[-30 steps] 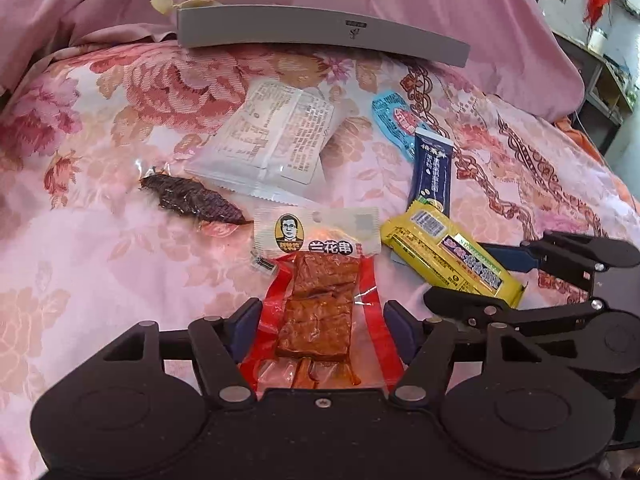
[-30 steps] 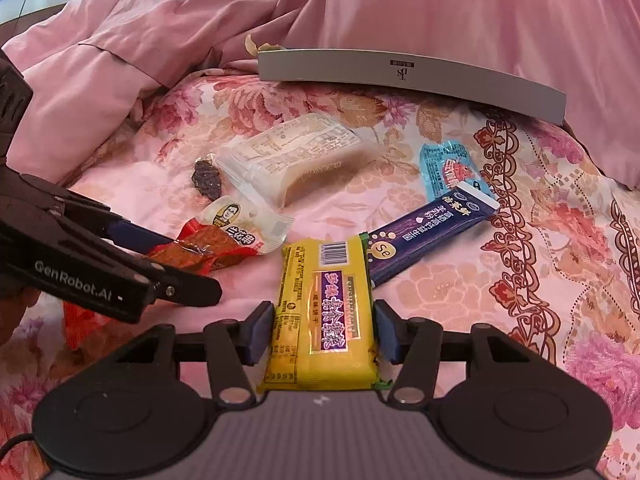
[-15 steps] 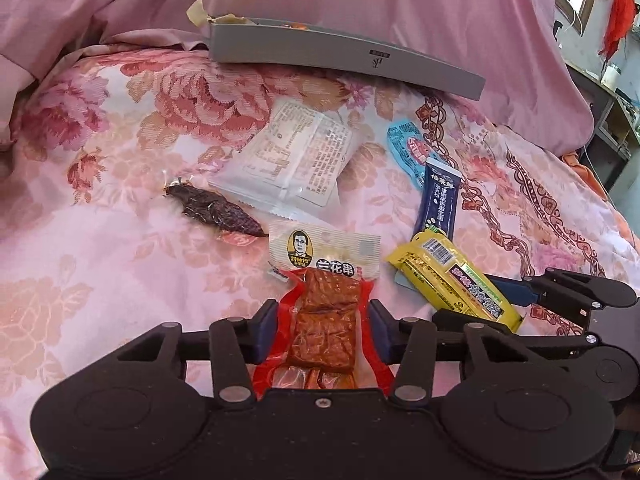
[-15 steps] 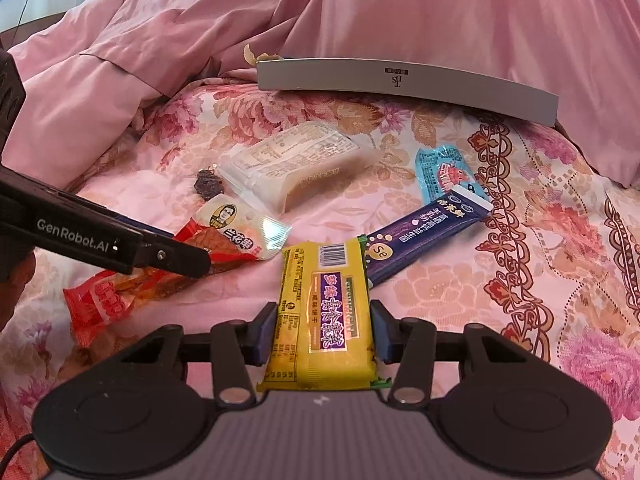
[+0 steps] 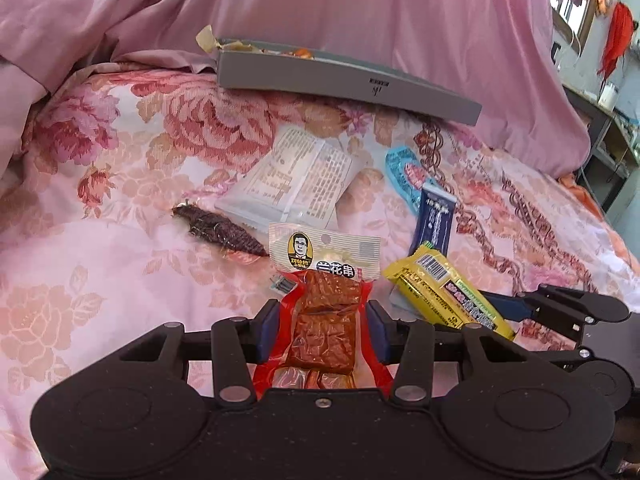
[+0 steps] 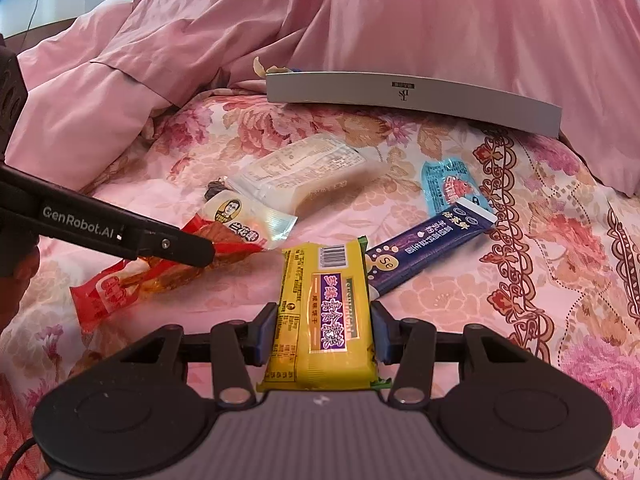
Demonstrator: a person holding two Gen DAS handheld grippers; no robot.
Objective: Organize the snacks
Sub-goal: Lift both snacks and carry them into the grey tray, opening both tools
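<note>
Carrying to grey tray (image 5: 348, 80): left claw (image 5: 323, 332) pinching red tofu packet (image 5: 324, 320), right claw (image 6: 322, 332) pinching yellow biscuit packet (image 6: 322, 312); keep grips firm, packets level, clear of bedspread (image 5: 100, 240).

1. Bright daylight; the window (image 5: 576, 12) at upper right is blown out.
2. Glare glints on the yellow snack packet (image 6: 322, 312).
3. Fisheye bends the grey box (image 6: 412, 98) and darkens the corners.
4. Focus is sharp throughout.
</note>
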